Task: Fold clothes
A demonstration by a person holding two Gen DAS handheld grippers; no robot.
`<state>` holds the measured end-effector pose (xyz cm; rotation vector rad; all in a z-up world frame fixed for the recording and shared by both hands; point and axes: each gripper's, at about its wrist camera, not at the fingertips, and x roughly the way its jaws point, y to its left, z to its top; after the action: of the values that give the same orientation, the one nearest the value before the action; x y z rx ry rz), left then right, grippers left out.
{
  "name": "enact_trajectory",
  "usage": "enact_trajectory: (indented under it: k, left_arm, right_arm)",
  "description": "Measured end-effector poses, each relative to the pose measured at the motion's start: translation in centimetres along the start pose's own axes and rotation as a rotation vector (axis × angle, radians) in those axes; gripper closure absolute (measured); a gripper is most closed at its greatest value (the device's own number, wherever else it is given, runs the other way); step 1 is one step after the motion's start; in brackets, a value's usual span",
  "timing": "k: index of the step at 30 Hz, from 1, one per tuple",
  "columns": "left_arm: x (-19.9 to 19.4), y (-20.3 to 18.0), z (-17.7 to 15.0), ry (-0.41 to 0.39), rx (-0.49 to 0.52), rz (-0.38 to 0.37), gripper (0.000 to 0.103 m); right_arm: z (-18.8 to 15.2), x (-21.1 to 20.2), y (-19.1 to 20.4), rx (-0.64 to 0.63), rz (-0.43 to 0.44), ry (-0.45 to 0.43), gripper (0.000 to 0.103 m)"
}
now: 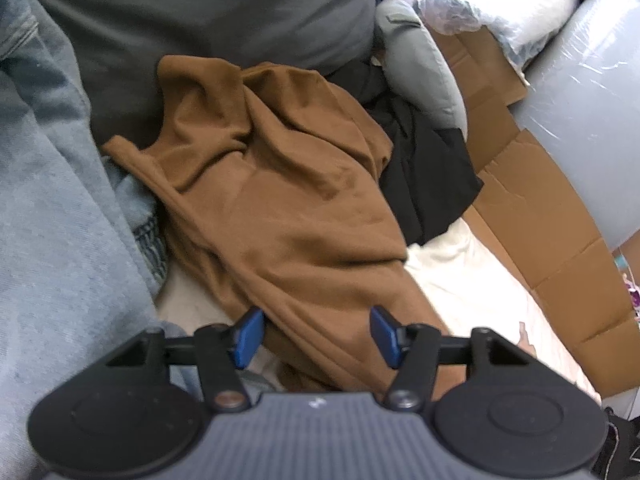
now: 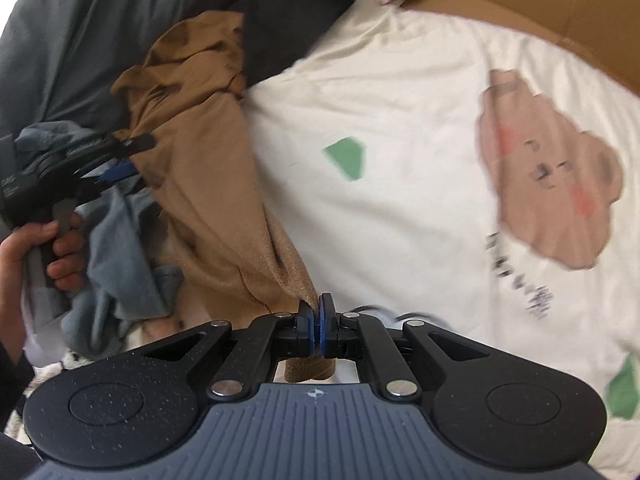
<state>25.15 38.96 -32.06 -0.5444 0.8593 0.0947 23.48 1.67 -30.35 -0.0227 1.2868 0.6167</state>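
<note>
A brown garment (image 1: 280, 200) lies crumpled over a pile of clothes, its lower end stretched toward me. My left gripper (image 1: 316, 336) stands open just over that end, its blue pads (image 1: 248, 336) wide apart and the cloth lying between and under them without being pinched. In the right wrist view the brown garment (image 2: 200, 184) runs down to my right gripper (image 2: 317, 320), which is shut on its edge, a tuft of cloth showing behind the pads. A hand holds the left gripper (image 2: 132, 156) at the far left, beside the brown cloth.
A cream T-shirt with a bear print (image 2: 400, 120) is spread flat to the right. Light blue denim (image 1: 40, 200) is heaped on the left, a black garment (image 1: 424, 168) behind. Flat cardboard (image 1: 540, 208), a dark grey cushion (image 1: 200, 12) and plastic-wrapped bundles (image 1: 580, 80) border the area.
</note>
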Motion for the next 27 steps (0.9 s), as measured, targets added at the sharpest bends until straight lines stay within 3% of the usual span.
enact_trajectory:
  k: [14, 24, 27]
  left_arm:
    - [0.6, 0.6, 0.1, -0.002, -0.011, 0.083, 0.030]
    - [-1.8, -0.7, 2.1, -0.086, 0.083, 0.131, 0.028]
    - [-2.6, -1.0, 3.1, -0.093, 0.127, 0.106, 0.028]
  right_arm:
    - [0.5, -4.1, -6.3, 0.003, -0.169, 0.020, 0.103]
    - [1.1, -7.0, -8.7, 0.016, -0.253, 0.019, 0.103]
    - [1.4, -7.7, -9.5, 0.022, -0.278, 0.013, 0.103]
